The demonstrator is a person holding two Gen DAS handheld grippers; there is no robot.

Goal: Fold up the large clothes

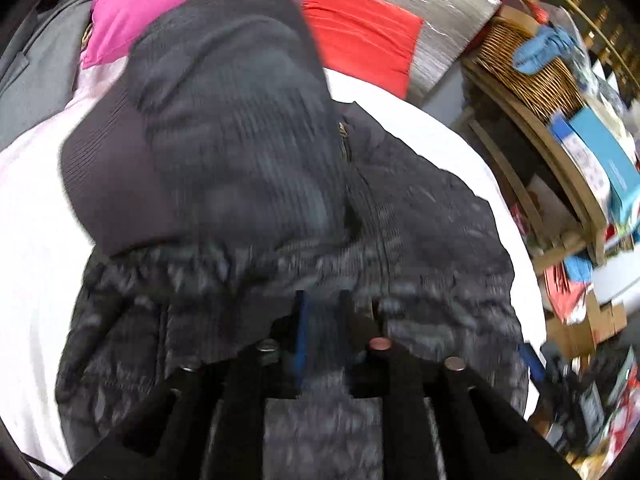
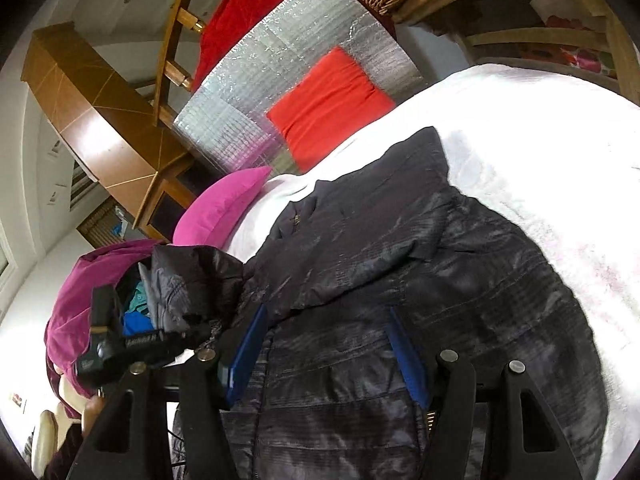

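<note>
A dark quilted puffer jacket (image 1: 420,232) lies on a white bed (image 1: 448,144). Its sleeve with a ribbed cuff (image 1: 116,184) is lifted and folded over the body. My left gripper (image 1: 324,320) is shut on the sleeve fabric, its blue pads close together. In the right wrist view the jacket (image 2: 400,248) lies across the bed (image 2: 540,128). My right gripper (image 2: 328,344) is open, its blue pads (image 2: 406,356) wide apart above the jacket's body. The left gripper (image 2: 120,344) shows at the left, holding the sleeve (image 2: 188,280).
A pink pillow (image 1: 136,4) and a red pillow (image 1: 360,32) lie at the head of the bed against a silver foil panel (image 2: 280,60). A wooden shelf with a wicker basket (image 1: 524,68) and boxes stands at the right. A pile of clothes (image 2: 80,292) lies left.
</note>
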